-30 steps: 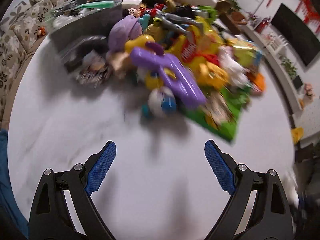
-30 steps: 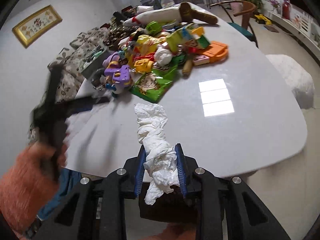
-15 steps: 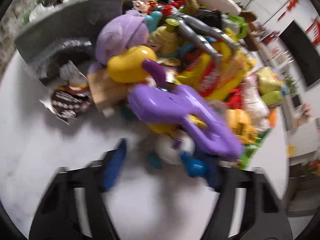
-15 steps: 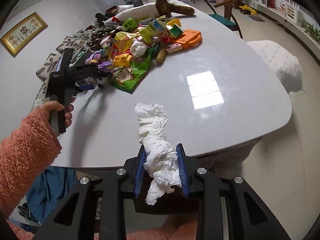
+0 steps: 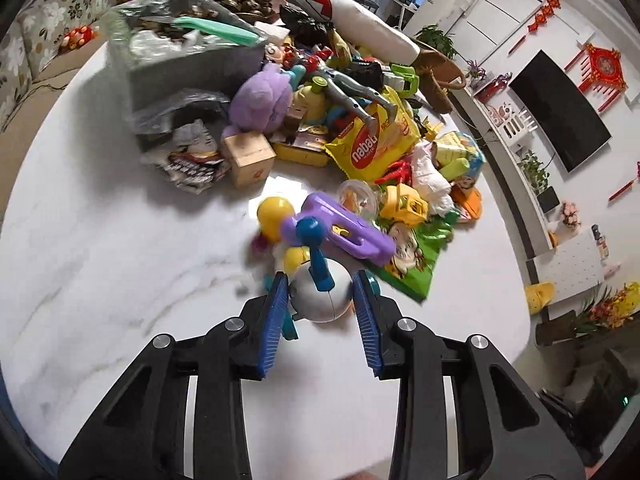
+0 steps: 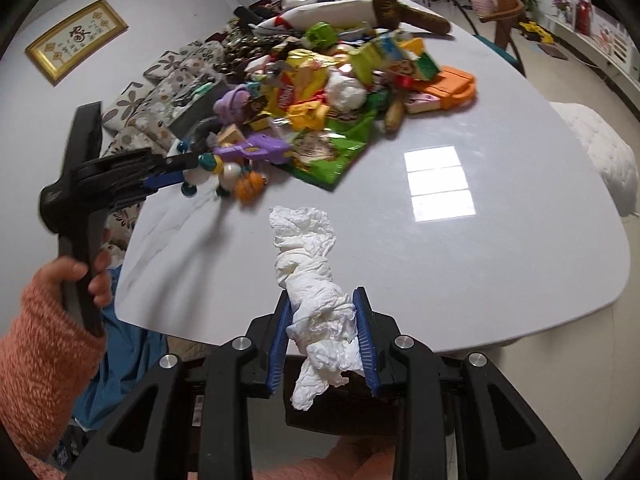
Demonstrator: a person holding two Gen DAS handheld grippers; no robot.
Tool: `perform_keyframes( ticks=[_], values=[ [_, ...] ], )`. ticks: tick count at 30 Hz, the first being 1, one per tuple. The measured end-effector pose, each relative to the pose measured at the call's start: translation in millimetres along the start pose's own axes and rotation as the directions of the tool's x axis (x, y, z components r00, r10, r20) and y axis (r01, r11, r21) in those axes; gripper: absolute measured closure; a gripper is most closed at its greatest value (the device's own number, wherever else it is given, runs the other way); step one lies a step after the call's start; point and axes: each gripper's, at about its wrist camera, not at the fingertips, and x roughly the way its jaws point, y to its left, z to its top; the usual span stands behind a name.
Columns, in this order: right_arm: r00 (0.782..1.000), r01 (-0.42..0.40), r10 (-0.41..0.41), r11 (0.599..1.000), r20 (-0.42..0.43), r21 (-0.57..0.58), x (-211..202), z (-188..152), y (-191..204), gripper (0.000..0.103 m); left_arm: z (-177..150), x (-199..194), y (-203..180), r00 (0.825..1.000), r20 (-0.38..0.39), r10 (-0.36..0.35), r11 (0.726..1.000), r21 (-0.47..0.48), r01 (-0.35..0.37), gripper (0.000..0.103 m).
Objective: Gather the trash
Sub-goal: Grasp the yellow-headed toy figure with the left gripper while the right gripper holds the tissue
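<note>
Gripping a twisted white tissue (image 6: 316, 300), the right gripper (image 6: 325, 334) is clamped hard near the table's (image 6: 500, 264) near edge at six o'clock in its own view. The left gripper (image 5: 320, 312) has just been closing, and its blue pads now flank a white round toy (image 5: 320, 294) with blue pegs at the pile's near edge; they look to be touching its sides, so I read this as a grip. That toy is hardly trash, so the step in hand seems to be clearing it off the litter behind it. At twelve o'clock from it lies a green snack wrapper (image 5: 416, 256), and at eleven o'clock a torn dark wrapper (image 5: 192, 164). Next, I judge, the toy should be set aside and the tissue dropped in a bin. At eleven o'clock in the left view, a grey bag-lined bin (image 5: 192, 68) holds crumpled scraps and a green strip; its depth is hidden.
</note>
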Motion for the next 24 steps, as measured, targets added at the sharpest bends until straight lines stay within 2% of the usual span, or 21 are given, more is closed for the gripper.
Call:
perform_keyframes(
  ticks=[8,9,10,11,13,18,21,23,24],
  values=[
    [0.999,-0.028,0.027,0.999,-0.020,-0.042,12,7,23,0.071,-19,-37,12,0.998,0.038,-0.051,0.998,-0.022,0.052,0.073],
    [0.999,-0.028,0.027,0.998,-0.020,-0.048,12,7,25,0.071,-20,-42,13,0.997,0.046,-0.054,0.998,-0.022,0.055,0.077],
    [0.999,-0.029,0.028,0.998,-0.020,-0.055,13,7,28,0.071,-21,-50,12,0.996,0.060,-0.066,0.998,-0.020,0.068,0.096],
    [0.999,-0.033,0.032,0.997,-0.021,-0.064,13,8,31,0.071,-21,-56,11,0.994,0.068,-0.082,0.996,-0.013,0.083,0.099],
    [0.999,-0.030,0.029,0.997,-0.020,-0.074,14,9,35,0.071,-23,-67,10,0.996,0.082,-0.044,0.999,0.014,0.043,0.099],
    [0.999,-0.028,0.027,0.998,-0.028,-0.062,18,9,37,0.071,-26,-60,23,0.997,0.079,-0.018,1.000,-0.002,0.018,0.099],
    [0.999,-0.026,0.024,0.997,-0.030,-0.070,18,8,39,0.071,-39,-43,34,0.998,0.032,0.050,0.999,-0.019,-0.050,0.098],
    [0.999,-0.026,0.024,0.996,-0.024,-0.080,15,5,40,0.071,-56,-39,39,0.997,-0.023,0.069,0.995,-0.071,-0.070,0.091],
    [1.000,-0.023,0.021,0.996,-0.019,-0.087,14,3,41,0.071,-65,-42,38,0.997,-0.019,0.079,0.994,-0.074,-0.080,0.071]
  ],
)
